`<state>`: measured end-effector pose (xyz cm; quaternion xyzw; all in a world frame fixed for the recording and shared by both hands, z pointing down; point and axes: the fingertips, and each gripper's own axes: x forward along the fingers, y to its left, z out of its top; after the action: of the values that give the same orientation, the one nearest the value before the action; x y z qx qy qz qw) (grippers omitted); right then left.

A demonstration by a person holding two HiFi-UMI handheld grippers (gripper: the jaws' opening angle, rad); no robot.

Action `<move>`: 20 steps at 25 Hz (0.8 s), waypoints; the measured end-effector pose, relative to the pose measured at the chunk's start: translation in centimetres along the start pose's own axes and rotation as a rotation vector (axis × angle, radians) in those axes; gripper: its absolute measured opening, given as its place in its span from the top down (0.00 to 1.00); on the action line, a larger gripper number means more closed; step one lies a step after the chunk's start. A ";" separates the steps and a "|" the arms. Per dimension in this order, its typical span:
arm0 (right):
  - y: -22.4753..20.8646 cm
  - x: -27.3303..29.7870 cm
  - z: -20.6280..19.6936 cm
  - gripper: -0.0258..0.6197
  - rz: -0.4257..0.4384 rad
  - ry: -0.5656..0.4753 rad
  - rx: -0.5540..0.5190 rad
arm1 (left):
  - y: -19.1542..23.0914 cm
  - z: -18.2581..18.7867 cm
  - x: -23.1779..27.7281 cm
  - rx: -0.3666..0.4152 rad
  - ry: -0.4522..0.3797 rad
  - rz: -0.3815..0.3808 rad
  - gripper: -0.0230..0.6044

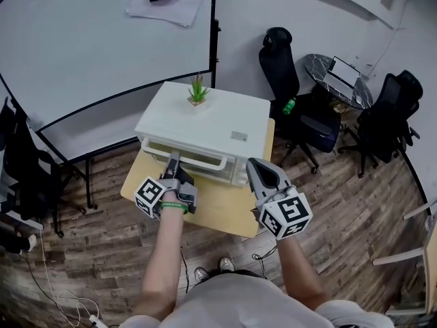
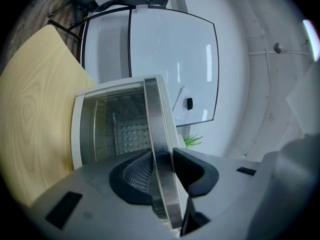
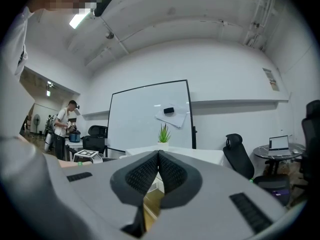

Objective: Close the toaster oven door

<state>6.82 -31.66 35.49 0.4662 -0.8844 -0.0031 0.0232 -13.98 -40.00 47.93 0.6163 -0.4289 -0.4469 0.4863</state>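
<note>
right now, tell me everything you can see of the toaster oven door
The toaster oven door is a white frame around a dark glass pane, with a rack visible through it and a brushed metal bar handle across its front. The left gripper is shut on that handle. The door seems slightly ajar, above the pale wooden table.

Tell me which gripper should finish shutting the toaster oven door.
Left. The left gripper is clamped on the door handle, so it can likely just push the door home. The right gripper is shut on nothing, near the right front corner of the toaster oven, off the handle.
</note>
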 end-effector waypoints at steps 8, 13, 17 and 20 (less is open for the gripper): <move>-0.6 -0.8 0.1 0.96 -0.018 -0.006 0.003 | 0.0 -0.1 0.1 -0.021 0.005 -0.021 0.77; -0.4 -0.9 0.0 0.96 -0.011 -0.003 0.004 | -0.1 0.1 -0.2 -0.007 -0.003 -0.039 0.73; 0.2 -0.7 -0.1 0.96 0.000 -0.003 0.011 | -0.4 0.5 -1.6 0.091 0.010 -0.011 0.67; 0.8 -0.3 -0.3 0.96 0.020 -0.001 0.018 | -1.0 0.8 -2.7 0.243 0.034 0.021 0.67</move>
<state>6.36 -30.96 35.80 0.4574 -0.8890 0.0047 0.0187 -15.30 -37.41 47.22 0.6737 -0.4779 -0.3761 0.4200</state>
